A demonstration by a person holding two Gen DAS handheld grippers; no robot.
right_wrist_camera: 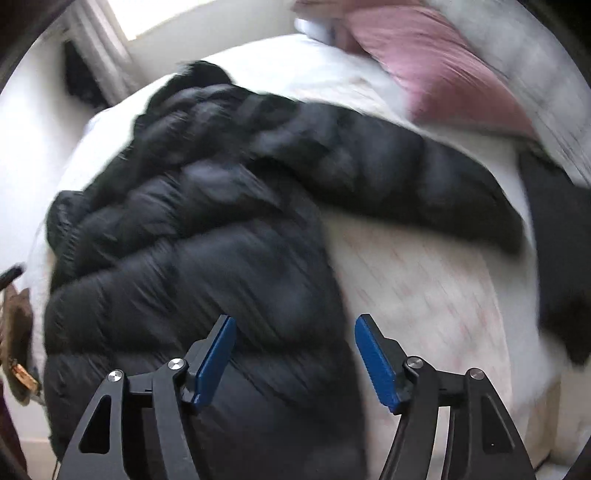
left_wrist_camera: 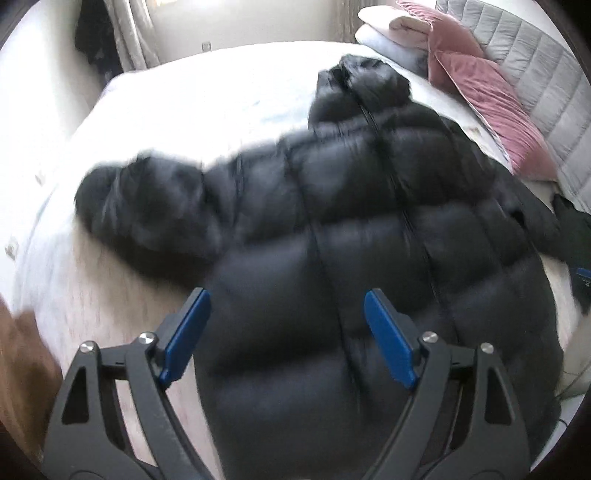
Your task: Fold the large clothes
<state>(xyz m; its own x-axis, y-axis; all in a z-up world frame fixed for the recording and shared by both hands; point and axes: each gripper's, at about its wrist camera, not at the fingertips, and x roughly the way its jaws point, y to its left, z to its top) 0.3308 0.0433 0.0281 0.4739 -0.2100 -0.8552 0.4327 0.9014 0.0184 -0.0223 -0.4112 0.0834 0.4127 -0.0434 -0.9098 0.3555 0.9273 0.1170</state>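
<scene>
A large black puffer jacket point(left_wrist_camera: 351, 229) lies spread, front up, on a white bed point(left_wrist_camera: 184, 103), hood toward the far side. Its left sleeve point(left_wrist_camera: 147, 206) stretches out to the left. In the right wrist view the jacket point(right_wrist_camera: 192, 266) fills the left and its other sleeve point(right_wrist_camera: 424, 177) stretches right. My left gripper point(left_wrist_camera: 286, 295) is open and empty above the jacket's lower left part. My right gripper point(right_wrist_camera: 295, 321) is open and empty above the jacket's lower right edge. Both views are blurred by motion.
Pink pillows point(left_wrist_camera: 487, 96) and white pillows point(left_wrist_camera: 384, 29) lie against a grey padded headboard point(left_wrist_camera: 546, 81) on the right. Another dark garment point(right_wrist_camera: 561, 258) lies at the bed's right side. A window with curtains point(left_wrist_camera: 136, 33) is beyond the bed.
</scene>
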